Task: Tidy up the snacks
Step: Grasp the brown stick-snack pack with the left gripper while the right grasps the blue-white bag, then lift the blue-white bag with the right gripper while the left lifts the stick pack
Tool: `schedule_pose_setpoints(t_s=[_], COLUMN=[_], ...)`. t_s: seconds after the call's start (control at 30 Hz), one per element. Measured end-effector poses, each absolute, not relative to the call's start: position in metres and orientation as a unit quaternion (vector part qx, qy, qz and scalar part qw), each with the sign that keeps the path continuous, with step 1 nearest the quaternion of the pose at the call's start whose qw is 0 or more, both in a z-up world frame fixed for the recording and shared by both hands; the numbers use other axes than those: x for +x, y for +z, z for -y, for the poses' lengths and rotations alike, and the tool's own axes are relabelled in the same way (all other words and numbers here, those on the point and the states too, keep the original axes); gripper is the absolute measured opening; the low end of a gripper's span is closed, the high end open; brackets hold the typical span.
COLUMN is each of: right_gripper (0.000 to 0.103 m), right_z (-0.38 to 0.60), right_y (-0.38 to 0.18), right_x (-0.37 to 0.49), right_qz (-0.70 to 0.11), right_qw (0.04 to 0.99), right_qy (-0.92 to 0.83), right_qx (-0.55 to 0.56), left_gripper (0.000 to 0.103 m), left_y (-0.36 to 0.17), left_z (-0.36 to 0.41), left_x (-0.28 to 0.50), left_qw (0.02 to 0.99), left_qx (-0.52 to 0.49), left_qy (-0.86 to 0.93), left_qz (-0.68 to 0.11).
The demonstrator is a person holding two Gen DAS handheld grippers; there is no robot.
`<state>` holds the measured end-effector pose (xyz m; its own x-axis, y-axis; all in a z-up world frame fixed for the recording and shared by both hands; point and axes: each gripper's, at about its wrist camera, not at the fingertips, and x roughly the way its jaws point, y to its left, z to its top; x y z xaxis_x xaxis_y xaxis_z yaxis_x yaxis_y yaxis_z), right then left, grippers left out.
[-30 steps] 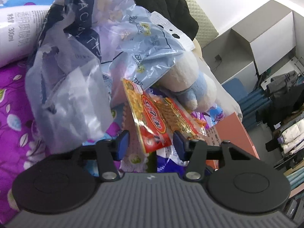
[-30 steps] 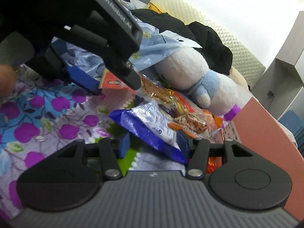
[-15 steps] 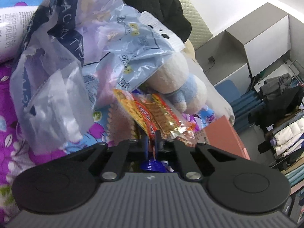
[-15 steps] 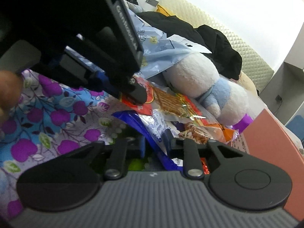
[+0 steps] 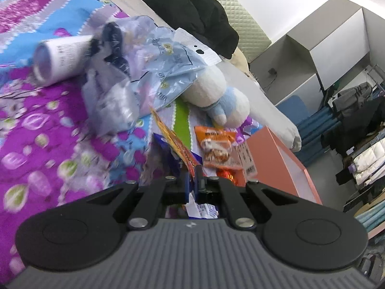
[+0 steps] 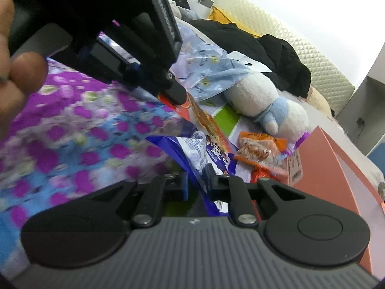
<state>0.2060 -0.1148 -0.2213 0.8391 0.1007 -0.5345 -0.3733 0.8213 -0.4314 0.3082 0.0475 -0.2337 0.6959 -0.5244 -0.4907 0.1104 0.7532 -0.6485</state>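
Note:
My left gripper (image 5: 191, 180) is shut on the lower end of a red and yellow snack packet (image 5: 172, 138), which hangs above the flowered bedspread (image 5: 43, 149). In the right wrist view the left gripper (image 6: 172, 92) holds that same packet (image 6: 203, 119) at upper left. The jaws of my right gripper (image 6: 196, 183) are closing, and their pads pinch the edge of a blue and white snack bag (image 6: 204, 153). An orange snack packet (image 5: 216, 147) (image 6: 259, 149) lies on the bed just beyond both.
A white and blue plush toy (image 5: 216, 96) lies behind the snacks. A salmon-coloured box (image 5: 276, 159) (image 6: 336, 168) stands at the right. Crumpled plastic bags (image 5: 115, 91), a white cylinder (image 5: 60, 57) and black clothing (image 5: 192, 12) lie further back. A person's fingers (image 6: 19, 77) show at far left.
Both grippers went from open to shut, the left on the red packet, the right on the blue bag. Both have risen and drawn back, so the bags and plush look farther away.

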Motion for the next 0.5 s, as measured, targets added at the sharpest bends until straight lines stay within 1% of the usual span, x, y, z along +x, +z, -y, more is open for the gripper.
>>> schedule_pose_setpoints(t_s=[0.5], right_gripper=[0.017], right_z=[0.11], right_y=[-0.214], right_x=[0.093], right_qz=[-0.28], right_qw=[0.913], right_qy=[0.146], right_qx=[-0.257], left_gripper=[0.004], left_y=[-0.218], left_z=[-0.074], left_x=[0.176], left_qw=[0.883], left_qx=[-0.265], left_qy=[-0.138], left_qz=[-0.361])
